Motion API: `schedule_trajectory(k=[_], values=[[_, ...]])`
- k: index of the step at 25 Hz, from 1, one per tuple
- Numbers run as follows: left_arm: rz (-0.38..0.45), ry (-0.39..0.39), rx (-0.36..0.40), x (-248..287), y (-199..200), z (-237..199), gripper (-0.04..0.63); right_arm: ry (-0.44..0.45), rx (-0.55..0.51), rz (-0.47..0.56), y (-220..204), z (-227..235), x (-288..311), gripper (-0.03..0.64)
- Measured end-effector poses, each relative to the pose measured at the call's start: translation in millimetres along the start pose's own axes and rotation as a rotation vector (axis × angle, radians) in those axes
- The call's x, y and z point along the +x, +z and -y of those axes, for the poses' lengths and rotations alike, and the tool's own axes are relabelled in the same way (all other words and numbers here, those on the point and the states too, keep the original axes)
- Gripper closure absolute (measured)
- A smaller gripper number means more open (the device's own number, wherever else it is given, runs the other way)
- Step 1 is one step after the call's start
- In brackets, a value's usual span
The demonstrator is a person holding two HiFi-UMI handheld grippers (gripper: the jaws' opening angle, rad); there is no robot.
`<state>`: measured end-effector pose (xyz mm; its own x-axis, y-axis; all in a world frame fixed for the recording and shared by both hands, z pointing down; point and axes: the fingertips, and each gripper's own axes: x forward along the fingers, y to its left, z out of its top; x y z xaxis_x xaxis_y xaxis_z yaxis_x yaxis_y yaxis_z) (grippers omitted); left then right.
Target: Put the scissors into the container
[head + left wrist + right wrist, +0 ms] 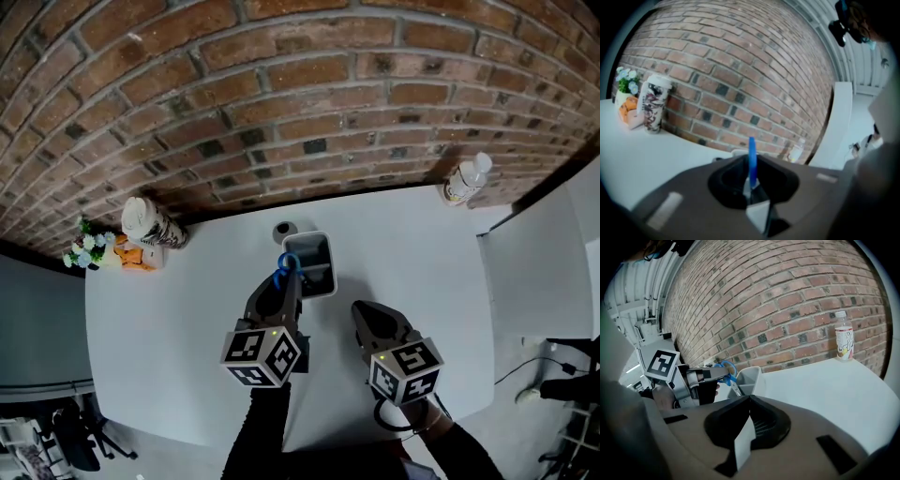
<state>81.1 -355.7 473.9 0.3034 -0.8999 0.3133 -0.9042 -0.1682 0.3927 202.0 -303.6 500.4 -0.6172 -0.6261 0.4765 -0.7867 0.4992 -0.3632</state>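
Scissors with blue handles (286,264) are pinched in my left gripper (284,281), which is shut on them just in front of the grey container (317,265). In the left gripper view one blue handle (751,158) stands edge-on between the jaws. From the right gripper view, the scissors (725,370) hang with their blade sloping down toward the near left rim of the container (751,377), beside the left gripper (701,378). My right gripper (366,317) hovers to the right of the container, shut and holding nothing (750,398).
A printed cup (150,223) and a small flower pot (89,249) stand at the table's back left by the brick wall. A bottle (466,181) stands at the back right. A small dark round thing (283,229) lies behind the container.
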Motion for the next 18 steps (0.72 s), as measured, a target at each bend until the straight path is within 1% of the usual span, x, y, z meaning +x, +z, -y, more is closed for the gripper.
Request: schedule_trajectory(k=[7,18], values=[[-0.009,0.014,-0.008,3,-5,-7,0.546,0.002,0.004,-0.016,-4,1,3,0.609],[-0.027,0.031,-0.009,6,-8,-22,0.521,0.000,0.001,-0.021,-5,-1,4,0.609]])
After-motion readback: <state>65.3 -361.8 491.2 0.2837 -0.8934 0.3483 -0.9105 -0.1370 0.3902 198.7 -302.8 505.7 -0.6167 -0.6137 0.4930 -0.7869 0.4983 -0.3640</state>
